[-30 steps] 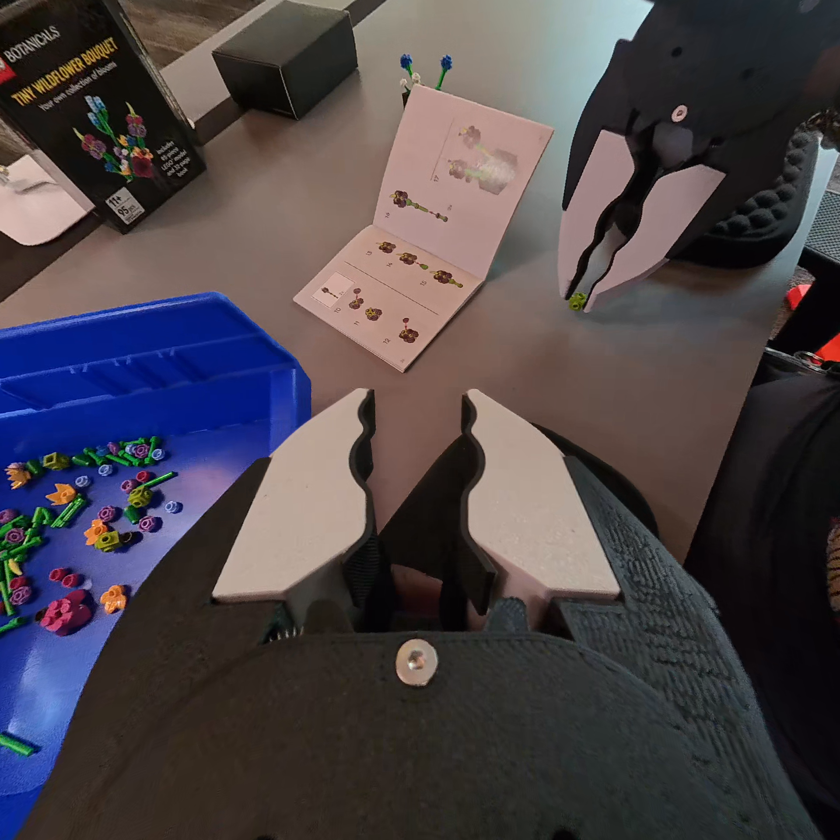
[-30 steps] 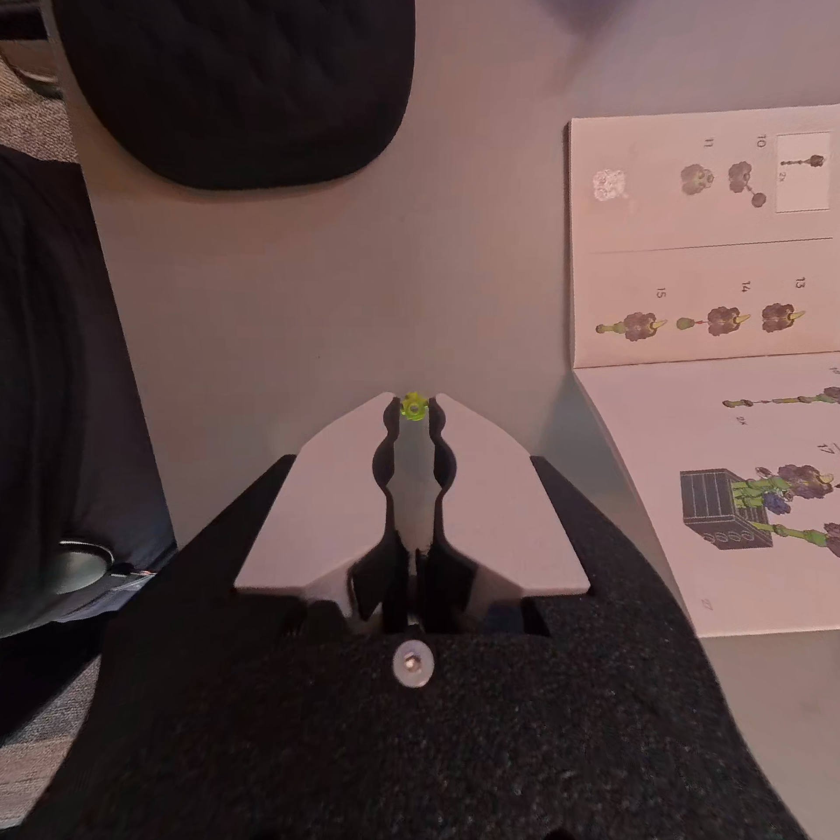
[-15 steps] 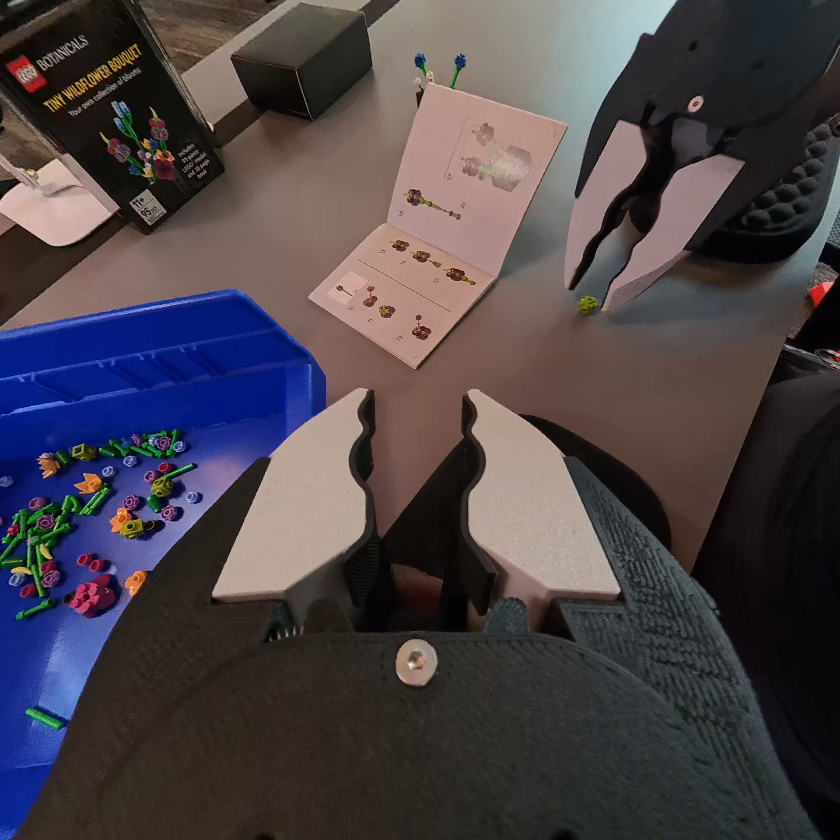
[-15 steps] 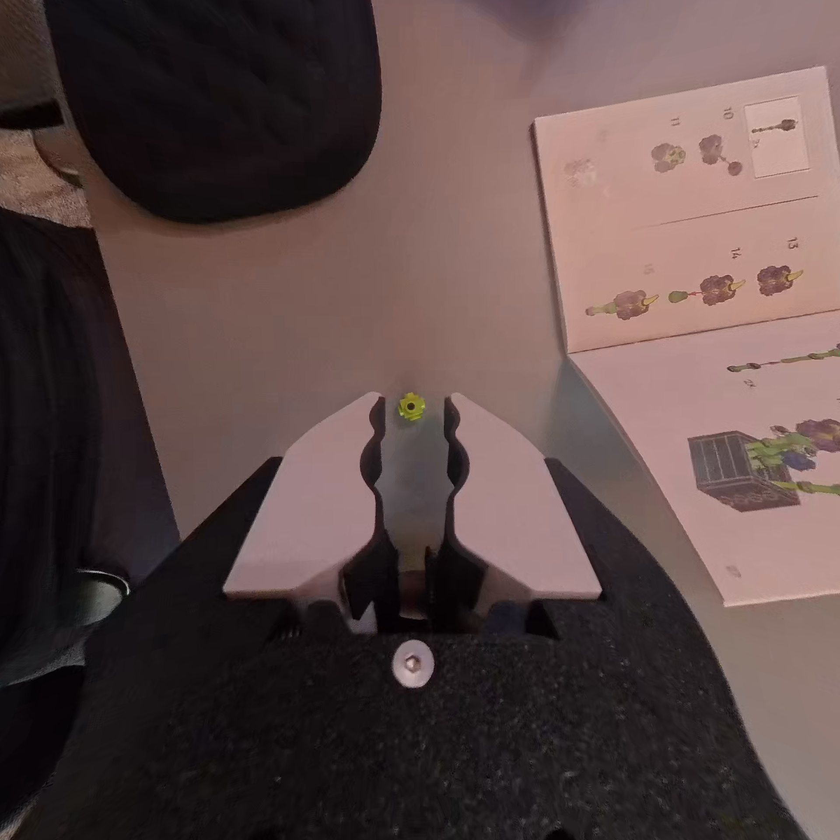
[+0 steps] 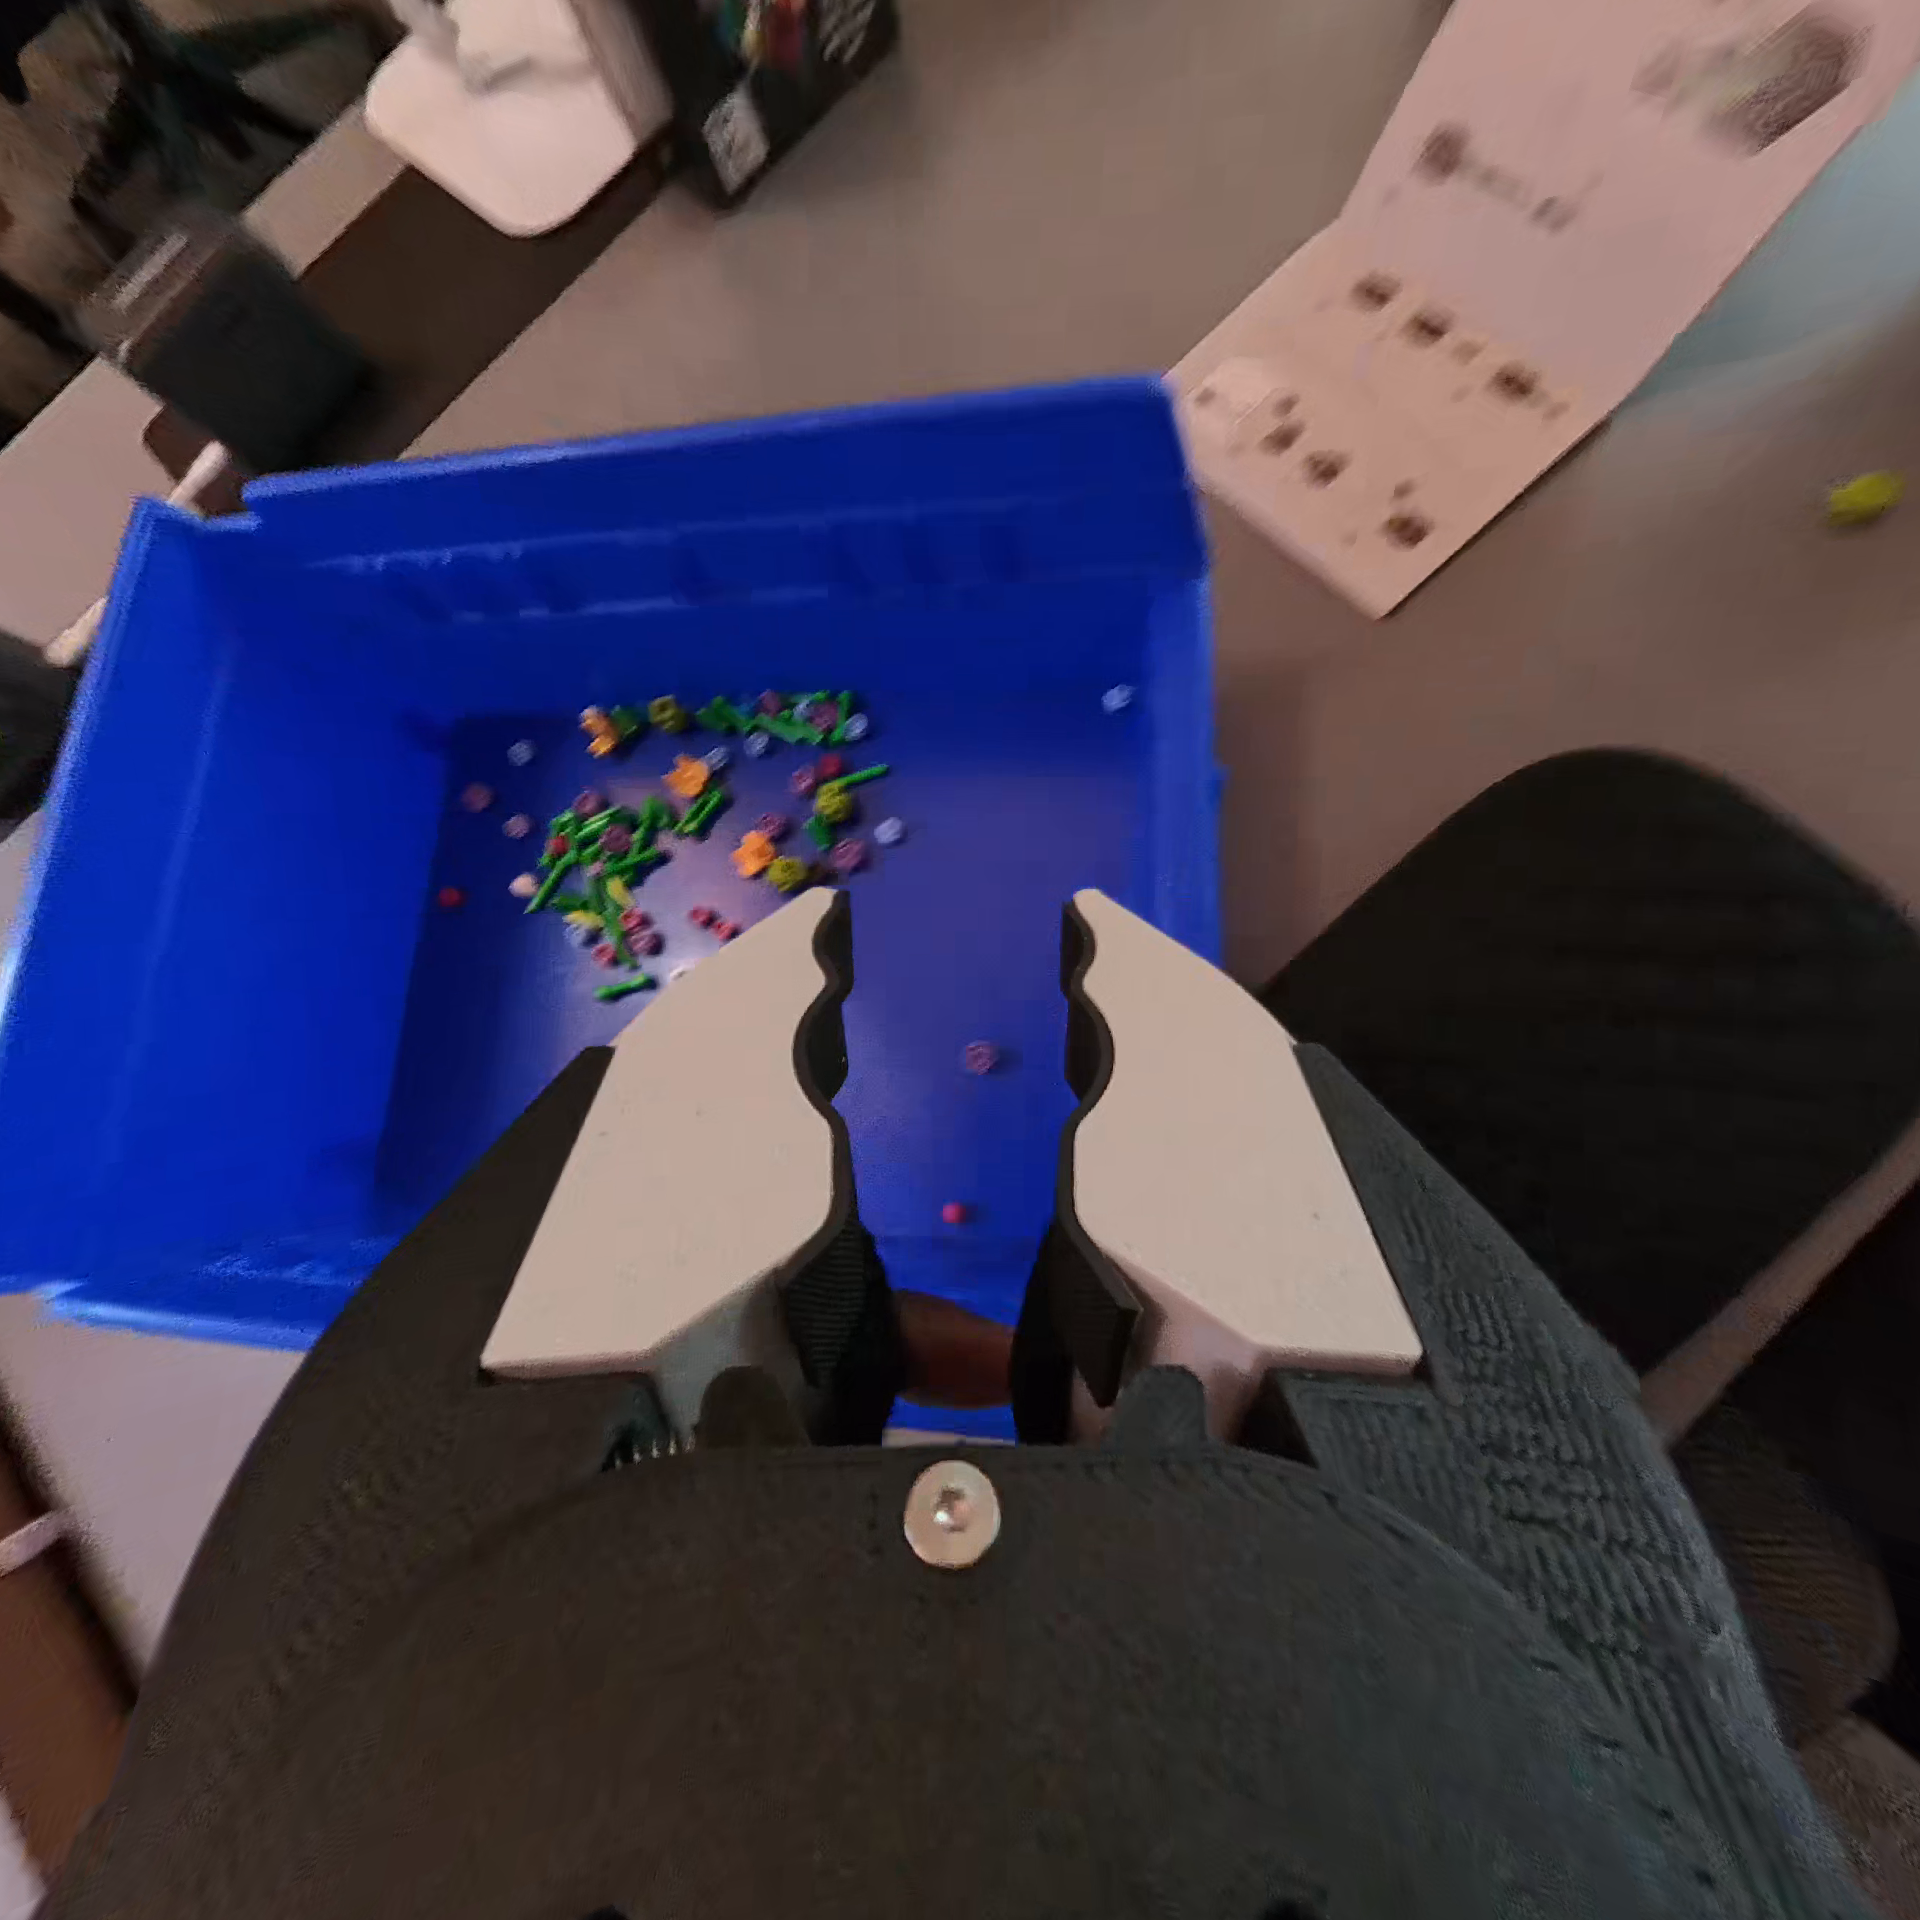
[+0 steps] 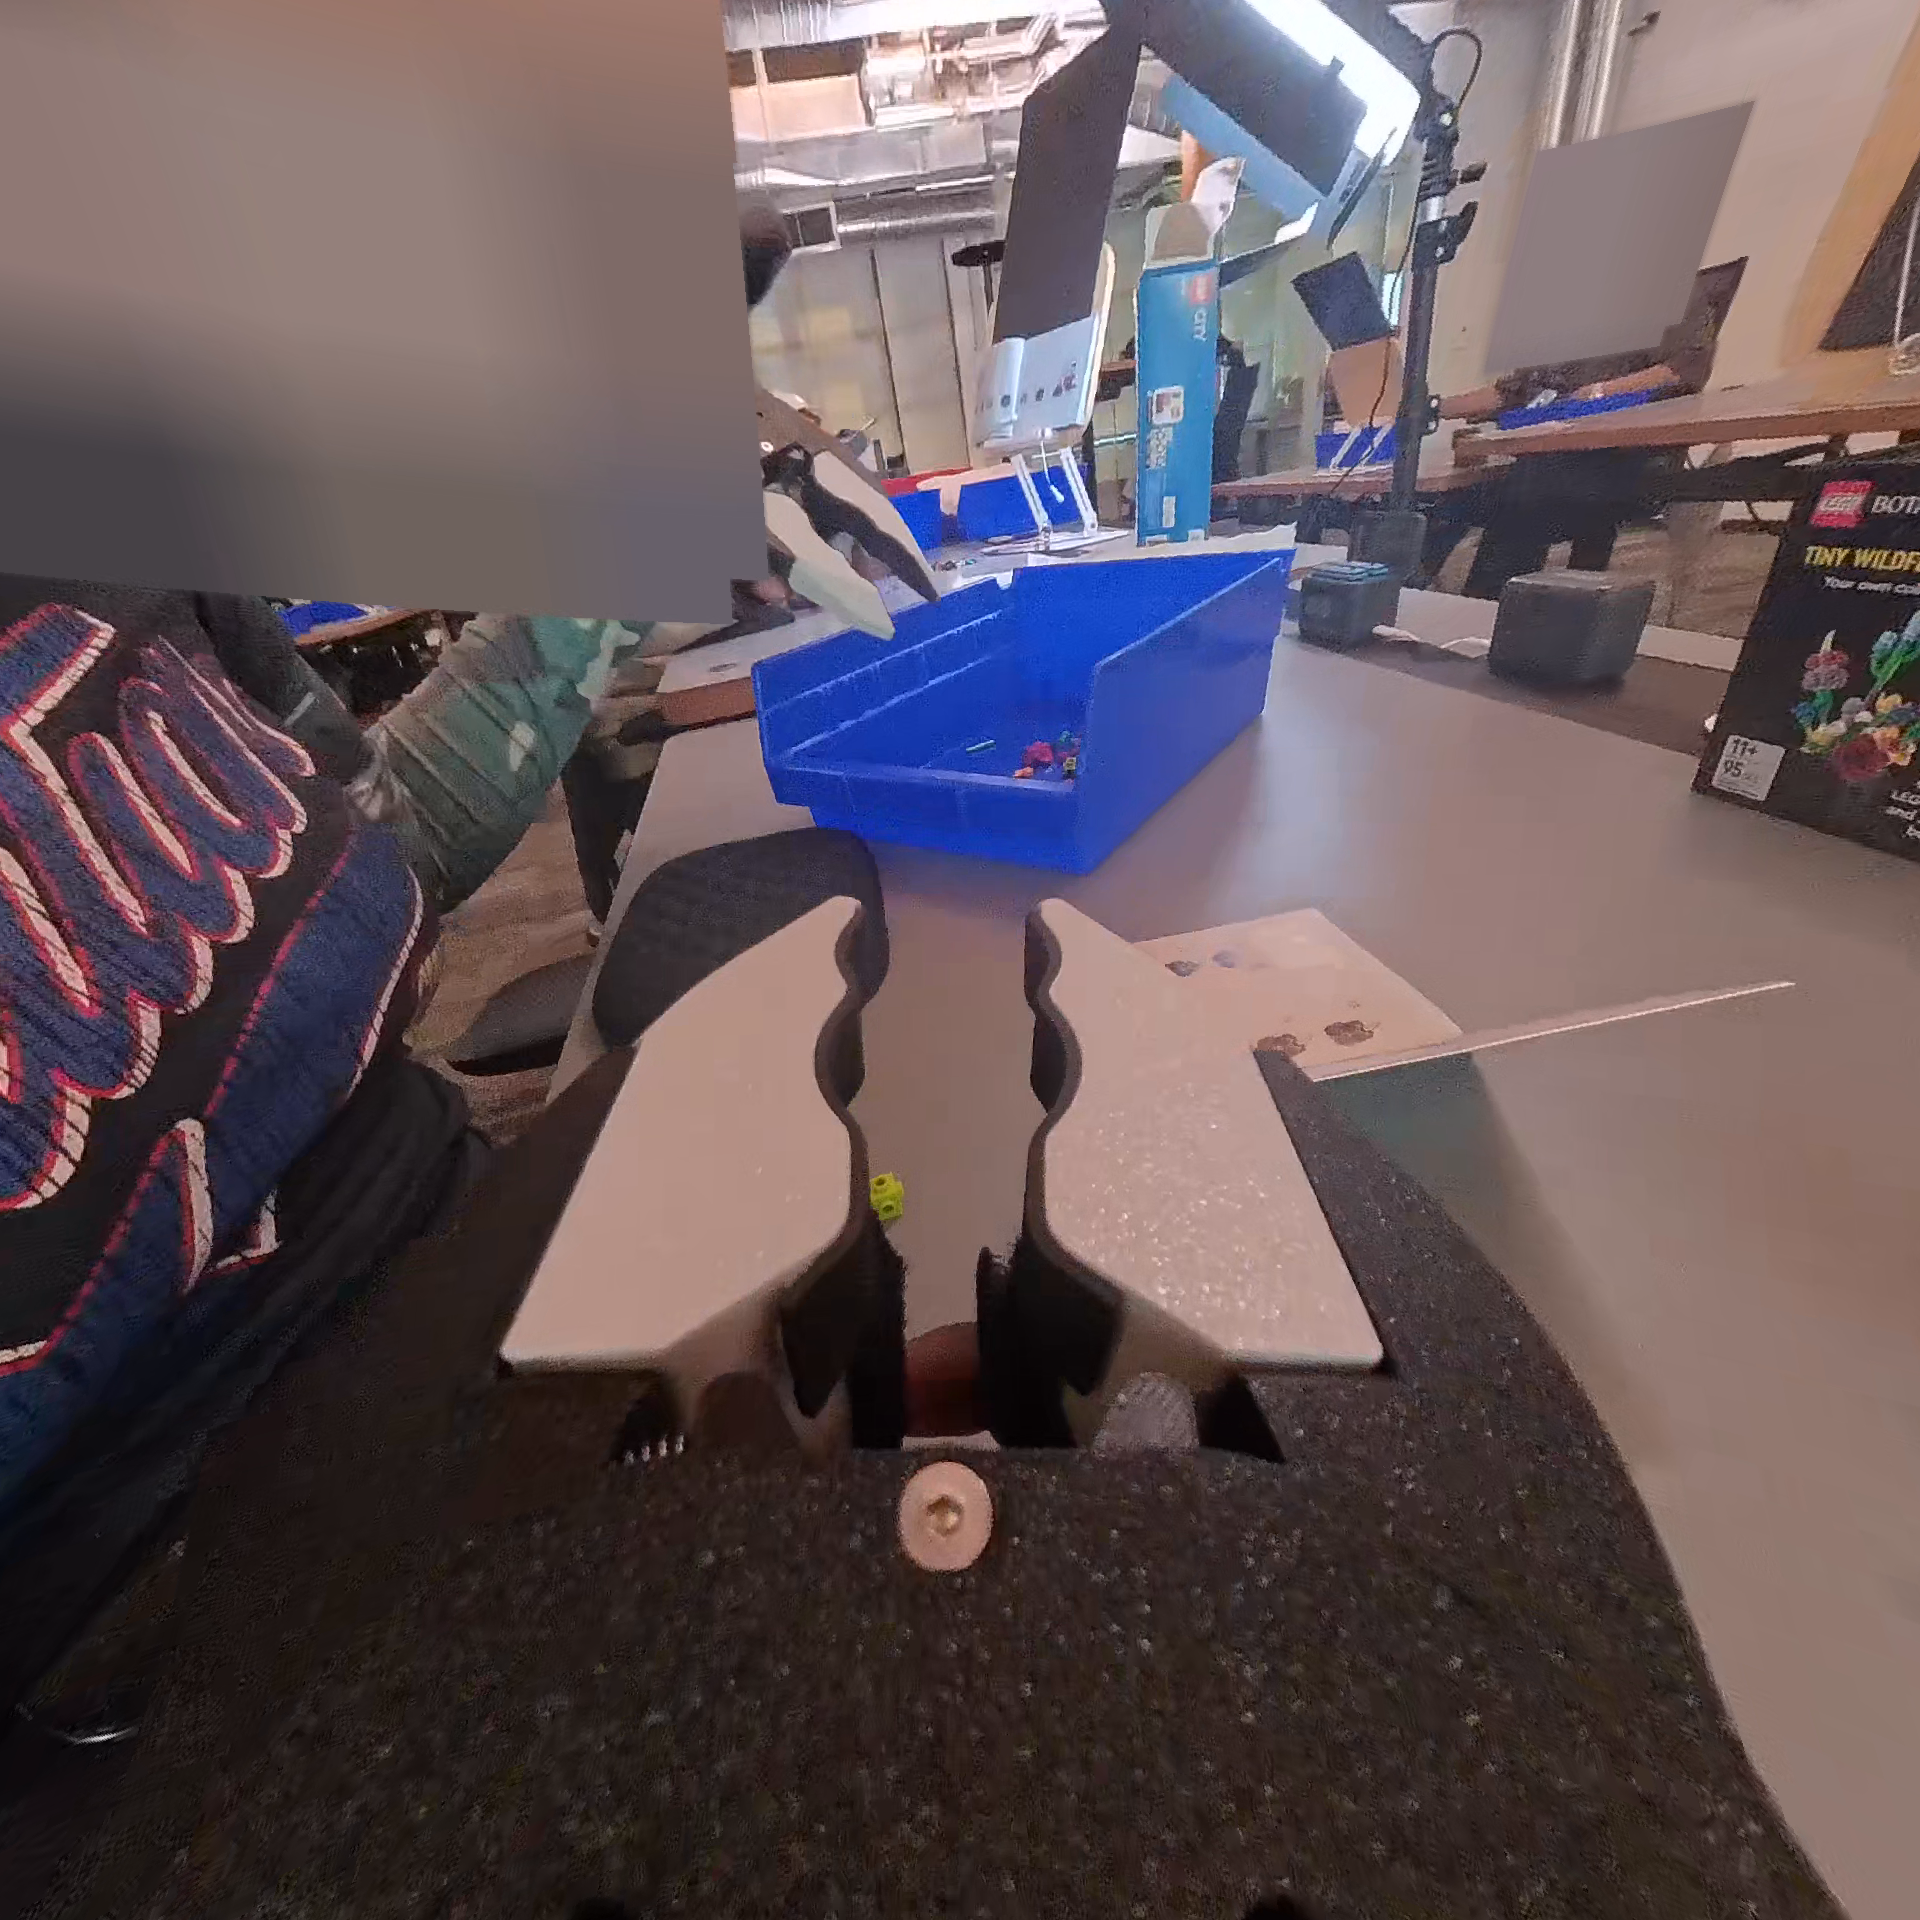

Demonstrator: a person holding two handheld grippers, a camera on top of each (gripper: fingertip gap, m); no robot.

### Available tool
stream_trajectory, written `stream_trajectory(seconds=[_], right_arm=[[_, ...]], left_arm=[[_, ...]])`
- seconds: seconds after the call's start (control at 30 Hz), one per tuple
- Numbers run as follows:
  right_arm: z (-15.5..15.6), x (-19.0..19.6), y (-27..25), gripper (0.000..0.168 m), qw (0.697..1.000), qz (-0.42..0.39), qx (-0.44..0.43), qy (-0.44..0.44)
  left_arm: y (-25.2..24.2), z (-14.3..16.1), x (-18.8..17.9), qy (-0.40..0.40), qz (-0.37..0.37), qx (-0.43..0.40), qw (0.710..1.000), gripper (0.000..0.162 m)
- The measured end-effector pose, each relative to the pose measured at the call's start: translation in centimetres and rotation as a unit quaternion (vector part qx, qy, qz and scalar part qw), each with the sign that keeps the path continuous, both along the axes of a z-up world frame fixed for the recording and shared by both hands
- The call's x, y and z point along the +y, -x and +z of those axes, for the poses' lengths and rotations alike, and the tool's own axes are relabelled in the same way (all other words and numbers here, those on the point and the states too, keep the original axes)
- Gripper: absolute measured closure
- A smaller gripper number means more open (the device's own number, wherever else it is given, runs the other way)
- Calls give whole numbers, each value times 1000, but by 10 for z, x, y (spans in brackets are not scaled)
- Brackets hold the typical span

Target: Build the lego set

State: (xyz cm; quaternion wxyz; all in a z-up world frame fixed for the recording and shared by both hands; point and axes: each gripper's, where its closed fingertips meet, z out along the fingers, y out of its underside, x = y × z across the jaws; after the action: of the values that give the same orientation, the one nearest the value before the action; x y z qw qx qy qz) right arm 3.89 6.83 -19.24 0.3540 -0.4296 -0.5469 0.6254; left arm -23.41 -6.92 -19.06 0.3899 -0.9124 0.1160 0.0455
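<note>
**Both grippers empty above the work table, with the loose Lego pieces in the blue bin.**

The left gripper (image 5: 948, 914) is spread wide with nothing between its fingers, poised over the blue bin (image 5: 208, 831); the heap of small green, orange and purple Lego pieces (image 5: 686, 831) lies on the bin floor just ahead and to the left of its fingertips. The right gripper (image 6: 943, 920) is likewise parted and empty, held low over the grey table (image 6: 1455, 831); a lime-green piece (image 6: 885, 1195) rests on the table between its fingers, near the left one. The open instruction booklet (image 6: 1299, 987) lies just ahead to its right, the bin farther ahead, and the set's black box (image 6: 1829, 665) stands far right.
</note>
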Motion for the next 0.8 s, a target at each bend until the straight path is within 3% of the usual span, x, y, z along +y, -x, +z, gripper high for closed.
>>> stream_trajectory(seconds=[0.07,0.23,0.37,0.57,0.7,0.8], right_arm=[[-1,1,1,140,1000,-3,-2,0],[-3,0,1,140,1000,-2,-8,-4],[1,4,-1,140,1000,-8,6,8],[1,5,-1,140,1000,-5,5,16],[0,4,-1,140,1000,-1,2,14],[1,4,-2,140,1000,-2,8,12]], left_arm=[[26,-9,6,38,12,21,999,125],[36,-55,33,152,-23,-34,988,124],[51,-80,35,248,-25,9,968,126],[55,-65,43,275,-60,91,955,126],[43,-54,70,244,-75,73,964,127],[48,-69,83,257,-69,70,961,134]])
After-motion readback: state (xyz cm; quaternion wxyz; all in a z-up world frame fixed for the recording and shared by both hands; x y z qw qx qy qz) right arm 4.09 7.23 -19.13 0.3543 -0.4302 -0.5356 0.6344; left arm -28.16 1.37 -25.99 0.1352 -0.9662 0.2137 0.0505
